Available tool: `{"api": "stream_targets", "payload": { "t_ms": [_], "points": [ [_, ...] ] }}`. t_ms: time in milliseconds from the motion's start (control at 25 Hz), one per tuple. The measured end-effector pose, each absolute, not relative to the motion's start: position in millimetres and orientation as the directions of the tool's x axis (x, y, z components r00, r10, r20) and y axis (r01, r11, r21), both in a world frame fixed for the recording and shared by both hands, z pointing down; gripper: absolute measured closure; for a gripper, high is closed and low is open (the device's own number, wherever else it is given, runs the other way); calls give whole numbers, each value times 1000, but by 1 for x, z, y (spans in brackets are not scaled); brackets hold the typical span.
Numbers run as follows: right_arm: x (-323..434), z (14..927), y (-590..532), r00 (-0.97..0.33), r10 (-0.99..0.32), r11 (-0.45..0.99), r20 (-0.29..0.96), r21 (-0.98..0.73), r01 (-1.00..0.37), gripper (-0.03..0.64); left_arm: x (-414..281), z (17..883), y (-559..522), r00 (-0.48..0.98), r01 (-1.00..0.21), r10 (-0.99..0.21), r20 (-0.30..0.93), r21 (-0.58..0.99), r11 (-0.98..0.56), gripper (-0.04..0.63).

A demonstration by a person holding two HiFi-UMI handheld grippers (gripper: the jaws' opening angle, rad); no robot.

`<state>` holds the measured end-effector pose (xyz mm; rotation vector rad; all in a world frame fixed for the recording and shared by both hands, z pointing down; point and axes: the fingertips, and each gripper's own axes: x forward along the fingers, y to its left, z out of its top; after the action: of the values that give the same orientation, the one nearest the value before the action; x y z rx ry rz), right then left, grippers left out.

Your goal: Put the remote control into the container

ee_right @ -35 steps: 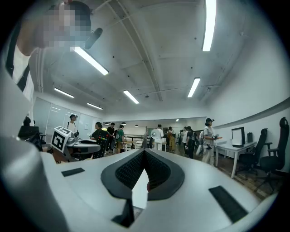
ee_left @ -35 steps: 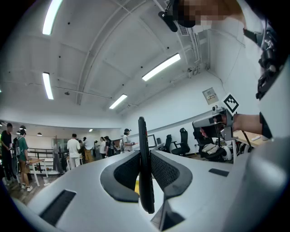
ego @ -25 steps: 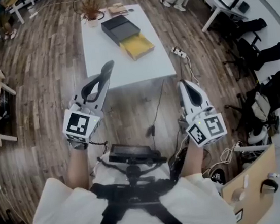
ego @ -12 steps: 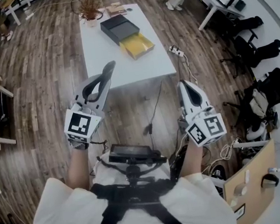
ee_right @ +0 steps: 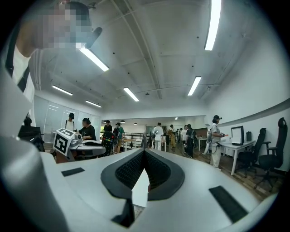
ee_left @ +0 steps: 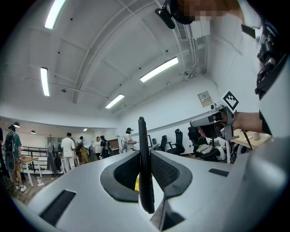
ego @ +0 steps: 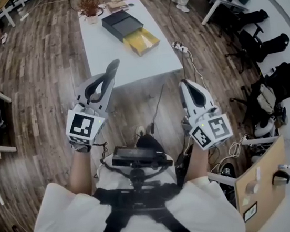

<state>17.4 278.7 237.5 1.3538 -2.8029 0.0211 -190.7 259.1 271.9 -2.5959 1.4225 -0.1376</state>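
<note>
Fingers (ee_left: pixel 118 176) with dimpled black pads (ee_left: pixel 166 170) clamp the slim, flat remote control (ee_left: pixel 145 172).

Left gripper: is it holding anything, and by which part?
Yes. The left gripper grips a thin dark remote control by its near end, edge-on between the jaws; the rest sticks out.

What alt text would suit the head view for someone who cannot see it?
Seen from above, a person holds two white grippers over a wooden floor: the left gripper clamps a slim black remote control, the right gripper is shut and empty. Ahead, a white rectangular table carries a black box with an open yellow tray.
</note>
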Motion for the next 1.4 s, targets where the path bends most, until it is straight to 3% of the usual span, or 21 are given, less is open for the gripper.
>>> {"api": "stream_targets", "payload": {
  "t_ms": [640, 1400],
  "points": [
    [20, 246, 176, -648, -761, 648, 15, 19, -761, 614, -183, 280, 158, 524, -832, -851, 25, -202, -517, 515],
    [72, 247, 30, -659, -750, 659, 51, -14, -752, 614, -119, 272, 17, 534, -823, -843, 59, -193, -535, 515]
  ]
}}
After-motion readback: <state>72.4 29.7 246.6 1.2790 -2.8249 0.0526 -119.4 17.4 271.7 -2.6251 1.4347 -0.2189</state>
